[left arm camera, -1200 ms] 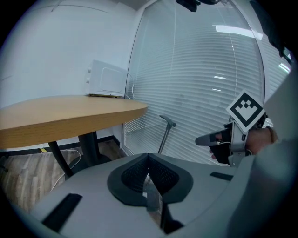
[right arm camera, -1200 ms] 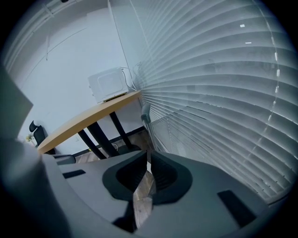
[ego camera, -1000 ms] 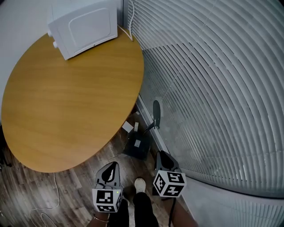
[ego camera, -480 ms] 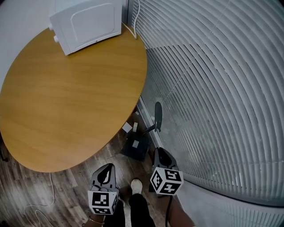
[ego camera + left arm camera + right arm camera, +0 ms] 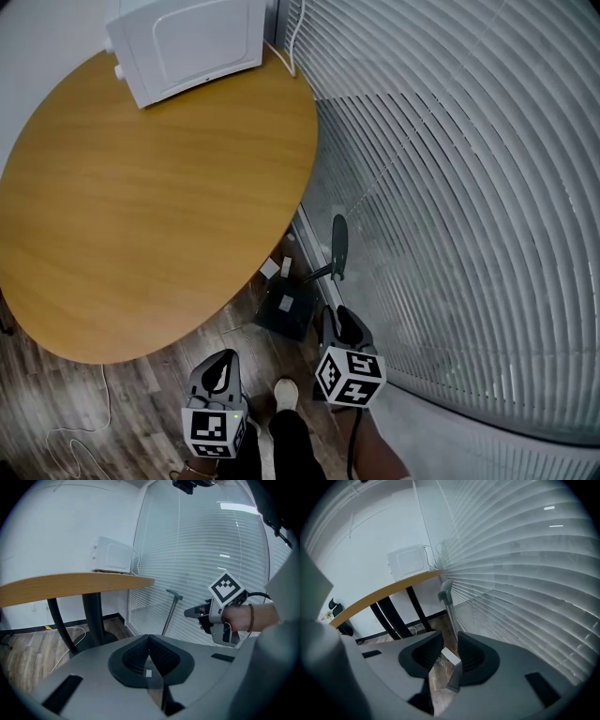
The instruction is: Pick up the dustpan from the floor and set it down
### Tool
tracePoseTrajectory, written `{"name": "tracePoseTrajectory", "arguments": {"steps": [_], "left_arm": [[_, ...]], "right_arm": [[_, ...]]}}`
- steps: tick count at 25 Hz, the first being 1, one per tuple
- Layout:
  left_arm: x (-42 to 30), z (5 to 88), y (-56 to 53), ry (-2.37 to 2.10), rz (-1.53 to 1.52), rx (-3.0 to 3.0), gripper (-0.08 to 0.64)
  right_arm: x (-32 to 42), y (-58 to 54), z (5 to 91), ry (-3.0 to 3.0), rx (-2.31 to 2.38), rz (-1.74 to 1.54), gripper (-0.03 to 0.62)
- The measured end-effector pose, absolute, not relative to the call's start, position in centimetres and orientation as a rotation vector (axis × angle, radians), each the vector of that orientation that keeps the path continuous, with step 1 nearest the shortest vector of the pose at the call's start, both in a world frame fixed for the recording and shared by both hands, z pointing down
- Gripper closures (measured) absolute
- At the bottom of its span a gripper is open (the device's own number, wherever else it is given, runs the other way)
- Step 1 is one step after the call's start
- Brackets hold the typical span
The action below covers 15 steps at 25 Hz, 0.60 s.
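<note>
Dustpan [image 5: 284, 314] on the floor [image 5: 141, 394] at the 5 o'clock rim of the round table [image 5: 141, 187], close to the blinds [image 5: 469, 187]. The dark pan is down on the boards. Its handle [image 5: 338, 246] rises from it, so the long axis in the head view runs pan to grip toward 1 o'clock. In the left gripper view the shaft [image 5: 170, 612] stands near upright, top tipped to 1 o'clock. In the right gripper view it [image 5: 446, 596] tips to 11 o'clock.

Right gripper [image 5: 342, 323]: grip end at its 12 o'clock, pan at its 10 o'clock. Its own view shows the jaws [image 5: 449, 638] spread, having just been opening. The pads press on nothing and the shaft stands just beyond the tips. A small white block [image 5: 451, 656] shows low in the gap; whether it lies on the floor or on the pan I cannot tell.

Left gripper [image 5: 225, 361] is at 8 o'clock of the right one, well apart from the dustpan. Jaws [image 5: 149, 641] are pressed together on nothing.

Against a second ago:
- right gripper nose has crept toward 12 o'clock, nearer the handle
- left gripper sits a little lower in the head view
- table and microwave [image 5: 187, 42] have slid slightly right in the head view
- pan keeps its spot by the table rim
</note>
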<state>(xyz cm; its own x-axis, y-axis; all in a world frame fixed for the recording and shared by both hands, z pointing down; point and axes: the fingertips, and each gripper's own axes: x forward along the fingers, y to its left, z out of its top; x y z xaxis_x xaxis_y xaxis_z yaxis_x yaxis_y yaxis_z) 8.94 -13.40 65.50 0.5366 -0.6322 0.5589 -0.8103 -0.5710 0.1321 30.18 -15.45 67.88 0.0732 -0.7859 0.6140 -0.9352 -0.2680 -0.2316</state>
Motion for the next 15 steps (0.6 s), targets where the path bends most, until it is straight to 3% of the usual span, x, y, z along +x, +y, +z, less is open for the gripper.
{"name": "tracePoseTrajectory", "arguments": {"steps": [15], "left_arm": [[8.1, 66.6, -13.8, -1.209, 0.677, 2.382, 0.541]], "right_arm": [[30.3, -18.8, 69.3, -1.779, 2.086, 0.888, 0.422]]}}
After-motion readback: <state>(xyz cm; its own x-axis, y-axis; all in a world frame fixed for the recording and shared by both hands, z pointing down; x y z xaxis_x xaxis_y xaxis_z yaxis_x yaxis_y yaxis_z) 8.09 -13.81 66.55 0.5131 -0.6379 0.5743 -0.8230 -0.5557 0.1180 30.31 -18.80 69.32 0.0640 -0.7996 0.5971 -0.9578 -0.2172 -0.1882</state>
